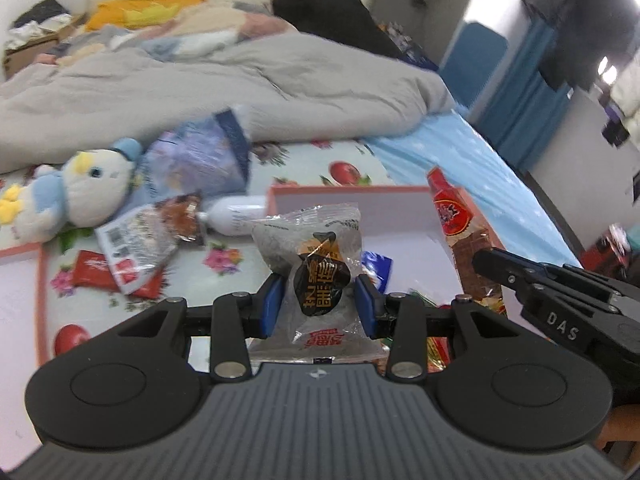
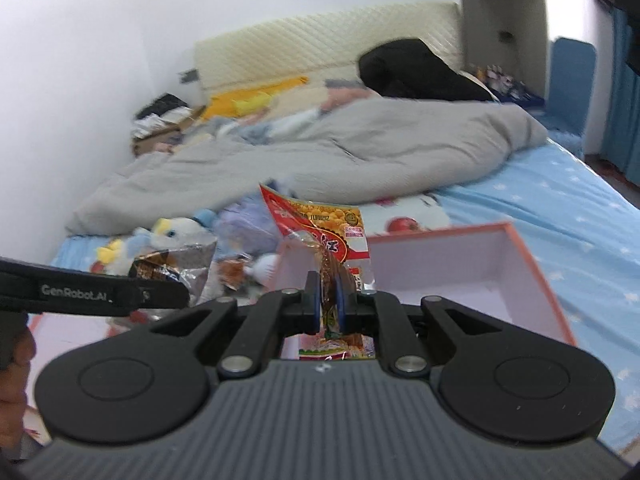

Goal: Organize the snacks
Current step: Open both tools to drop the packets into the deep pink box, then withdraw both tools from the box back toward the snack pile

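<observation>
In the left wrist view the left gripper fills the lower half of the frame, its blue-padded fingers clamped on a clear snack packet with a dark round label, which stands upright in the centre of the frame with its crinkled top edge above the pads. Behind it lies a shallow pink-rimmed box, white inside, on a fruit-and-flower printed sheet. At the right edge the right gripper reaches in, and a tall red-and-yellow snack bag rises just left of it, over the box's right side. In the left half of the frame loose packets lie on the sheet — a small red packet, a clear packet with a barcode partly over it, and a bluish foil bag higher up, beside a white-and-blue plush toy. A white bottle lies on its side just left of the box. A grey duvet is heaped across the upper half. In the right wrist view the right gripper has its fingers pressed close together on the red-and-yellow snack bag, pinching it near its lower part so the bag stands up in the centre of the frame (its printed top tilts to the upper left). The pink-rimmed box sits to the right and behind, and the left gripper enters from the left edge with the clear snack packet at its tip.
</observation>
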`<control>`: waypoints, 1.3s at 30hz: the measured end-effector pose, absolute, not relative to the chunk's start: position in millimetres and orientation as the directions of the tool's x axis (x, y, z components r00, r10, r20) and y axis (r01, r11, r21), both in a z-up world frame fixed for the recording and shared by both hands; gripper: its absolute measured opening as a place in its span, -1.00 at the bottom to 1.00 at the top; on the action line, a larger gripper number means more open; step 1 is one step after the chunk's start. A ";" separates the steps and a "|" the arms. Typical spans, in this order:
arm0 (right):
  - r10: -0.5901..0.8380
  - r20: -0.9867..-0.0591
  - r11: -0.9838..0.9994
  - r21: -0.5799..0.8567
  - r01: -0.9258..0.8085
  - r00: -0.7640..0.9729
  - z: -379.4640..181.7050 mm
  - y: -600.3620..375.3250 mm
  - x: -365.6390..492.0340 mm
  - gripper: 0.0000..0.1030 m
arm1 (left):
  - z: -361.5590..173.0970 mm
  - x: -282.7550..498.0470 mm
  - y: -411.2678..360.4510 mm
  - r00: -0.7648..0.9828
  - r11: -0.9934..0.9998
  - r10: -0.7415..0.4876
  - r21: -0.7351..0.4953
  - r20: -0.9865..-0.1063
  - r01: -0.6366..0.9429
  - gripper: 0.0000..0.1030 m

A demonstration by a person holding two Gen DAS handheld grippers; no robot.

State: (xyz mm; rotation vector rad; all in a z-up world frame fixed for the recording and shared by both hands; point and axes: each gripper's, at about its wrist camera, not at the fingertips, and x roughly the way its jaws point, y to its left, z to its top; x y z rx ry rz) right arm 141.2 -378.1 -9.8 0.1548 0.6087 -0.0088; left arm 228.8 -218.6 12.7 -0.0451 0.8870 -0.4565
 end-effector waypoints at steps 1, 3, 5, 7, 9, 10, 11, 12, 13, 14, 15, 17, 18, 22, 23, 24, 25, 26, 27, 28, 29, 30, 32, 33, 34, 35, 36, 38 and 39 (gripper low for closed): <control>0.026 -0.585 0.988 0.138 0.068 0.810 -14.4 -383.1 143.8 -0.78 | 6.5 234.9 -225.9 0.522 0.900 -0.405 -0.227 -0.750 0.373 -0.12; 0.005 -0.617 0.987 0.131 0.096 0.787 -24.9 -393.9 148.4 -0.78 | -3.8 244.3 -240.2 0.488 0.893 -0.406 -0.224 -0.772 0.389 -0.12; -0.008 -0.655 0.983 0.135 0.128 0.755 -38.6 -404.2 153.6 -0.78 | -12.8 249.2 -252.4 0.468 0.889 -0.394 -0.200 -0.791 0.411 -0.12; -0.015 -0.685 0.978 0.142 0.153 0.728 -50.2 -412.0 153.2 -0.78 | -21.4 253.3 -262.4 0.454 0.887 -0.381 -0.179 -0.805 0.426 -0.12; -0.028 -0.714 0.977 0.129 0.170 0.700 -63.4 -416.3 153.6 -0.77 | -30.0 258.4 -267.5 0.436 0.886 -0.373 -0.175 -0.819 0.430 -0.12; -0.032 -0.726 0.977 0.122 0.174 0.687 -70.2 -418.1 153.7 -0.77 | -33.6 260.6 -268.0 0.427 0.887 -0.372 -0.179 -0.825 0.427 -0.12; -0.032 -0.738 0.976 0.122 0.179 0.675 -75.9 -420.0 153.6 -0.76 | -37.1 262.2 -268.4 0.416 0.888 -0.371 -0.185 -0.831 0.422 -0.12; -0.029 -0.747 0.975 0.127 0.185 0.664 -81.1 -421.7 152.2 -0.73 | -40.5 263.6 -269.1 0.404 0.888 -0.371 -0.192 -0.836 0.419 -0.12; -0.029 -0.753 0.973 0.130 0.192 0.657 -84.3 -423.6 150.1 -0.72 | -42.8 264.4 -269.0 0.401 0.888 -0.373 -0.196 -0.837 0.416 -0.11; -0.024 -0.757 0.971 0.138 0.195 0.653 -87.9 -424.8 147.7 -0.66 | -44.9 266.0 -268.0 0.401 0.889 -0.372 -0.197 -0.837 0.412 -0.10; -0.017 -0.755 0.969 0.148 0.196 0.655 -89.7 -425.6 144.5 -0.64 | -46.3 267.0 -267.7 0.400 0.892 -0.365 -0.194 -0.840 0.407 -0.06; -0.011 -0.752 0.963 0.169 0.209 0.659 -92.6 -427.6 138.8 -0.64 | -47.8 267.7 -267.9 0.401 0.893 -0.362 -0.191 -0.841 0.408 0.08; -0.005 -0.752 0.961 0.178 0.211 0.659 -93.0 -429.1 138.7 -0.63 | -48.0 267.1 -268.3 0.406 0.893 -0.360 -0.184 -0.840 0.411 0.10; -0.001 -0.751 0.962 0.181 0.206 0.660 -93.3 -428.0 136.6 -0.58 | -43.8 262.1 -271.1 0.425 0.890 -0.350 -0.154 -0.835 0.430 0.10; -0.002 -0.750 0.962 0.178 0.205 0.662 -92.2 -427.7 137.4 -0.58 | -42.1 260.9 -270.9 0.432 0.889 -0.351 -0.149 -0.831 0.434 0.10; 0.001 -0.750 0.962 0.180 0.204 0.662 -91.1 -427.4 138.2 -0.57 | -40.0 259.6 -270.9 0.439 0.888 -0.351 -0.145 -0.827 0.437 0.10; 0.003 -0.749 0.962 0.184 0.204 0.663 -89.4 -427.3 138.6 -0.50 | -37.8 258.4 -270.7 0.447 0.888 -0.351 -0.140 -0.823 0.439 0.10; 0.003 -0.745 0.961 0.187 0.204 0.668 -87.0 -427.0 138.5 -0.27 | -35.5 257.2 -269.9 0.455 0.888 -0.350 -0.135 -0.819 0.440 0.10; 0.000 -0.739 0.961 0.187 0.206 0.674 -84.9 -427.4 138.5 -0.05 | -32.7 255.9 -268.2 0.463 0.888 -0.353 -0.135 -0.813 0.440 0.10; -0.002 -0.729 0.961 0.188 0.203 0.684 -81.8 -426.8 137.5 0.01 | -29.5 254.6 -265.9 0.470 0.887 -0.358 -0.138 -0.807 0.440 0.10; -0.001 -0.720 0.962 0.190 0.198 0.694 -77.7 -425.7 136.1 0.01 | -26.0 253.3 -263.8 0.475 0.887 -0.364 -0.143 -0.801 0.439 0.10; 0.000 -0.713 0.962 0.193 0.195 0.701 -74.7 -425.1 136.0 0.01 | -22.5 251.9 -260.8 0.481 0.887 -0.370 -0.149 -0.795 0.436 0.10; 0.002 -0.695 0.961 0.200 0.191 0.719 -66.6 -423.3 133.5 0.01 | -14.9 248.7 -254.3 0.497 0.889 -0.377 -0.155 -0.781 0.430 0.10; 0.002 -0.685 0.961 0.202 0.187 0.729 -62.2 -422.2 132.2 0.01 | -10.8 246.5 -250.2 0.509 0.891 -0.380 -0.158 -0.772 0.427 0.10; 0.004 -0.674 0.962 0.205 0.182 0.739 -57.6 -420.2 130.7 0.01 | -7.0 244.3 -246.3 0.520 0.892 -0.383 -0.158 -0.764 0.424 0.10; 0.010 -0.659 0.962 0.211 0.172 0.752 -52.1 -417.8 128.1 0.01 | -3.1 241.6 -242.1 0.531 0.893 -0.383 -0.156 -0.756 0.421 0.10; 0.013 -0.649 0.963 0.214 0.166 0.761 -47.8 -415.8 126.1 0.01 | 0.6 239.0 -238.4 0.541 0.894 -0.384 -0.155 -0.748 0.420 0.10; 0.016 -0.622 0.964 0.218 0.154 0.783 -37.6 -410.1 121.3 0.01 | 7.2 233.8 -232.1 0.557 0.895 -0.385 -0.151 -0.736 0.419 0.10; 0.018 -0.610 0.964 0.222 0.149 0.792 -33.3 -407.2 120.1 0.01 | 10.7 231.0 -228.2 0.565 0.896 -0.385 -0.150 -0.730 0.418 0.10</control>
